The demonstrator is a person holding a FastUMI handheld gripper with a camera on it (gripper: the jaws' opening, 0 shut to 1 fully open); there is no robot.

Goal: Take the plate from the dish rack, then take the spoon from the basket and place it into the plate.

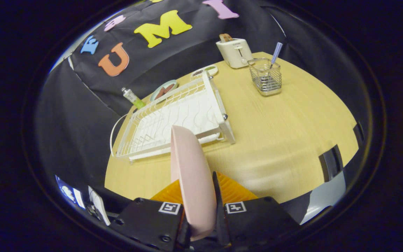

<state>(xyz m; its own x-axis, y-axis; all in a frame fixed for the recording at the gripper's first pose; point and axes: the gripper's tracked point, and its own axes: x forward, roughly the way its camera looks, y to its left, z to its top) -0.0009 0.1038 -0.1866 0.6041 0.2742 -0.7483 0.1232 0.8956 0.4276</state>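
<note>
Risk, slip: I have the plate point(191, 175) pinched on edge by its rim, so most of it stands out ahead of the fingers. I judge that a quick swing or a hard touchdown could twist it in the grip or let it drop onto the table point(275, 140).

Risk, rack: the dish rack point(173, 119) sits just beyond the plate's far edge. If I carry low toward it, I expect the rim could catch the rack's near rail.

Risk, laying down: the plate is upright now. Setting it flat means rolling my wrist, and I think letting go too early would leave it rocking or sliding on the wood.

Risk, later step: the spoon point(276, 54) stands in the wire basket point(266, 77), well apart from me near the toaster point(234, 52). A plate parked too far away makes that carry longer.

Gripper point(201, 196): both fingers pressed narrow against the plate, one on each face.

Plate versus jaws: clamped between them near its lower rim, standing edge-on and running forward past the fingertips, clear of the rack and above the bare table.

Spoon versus jaws: far ahead and to the right, handle poking up out of the basket, untouched.

Stage, my reading: plate is out of the rack, not yet set down.
</note>
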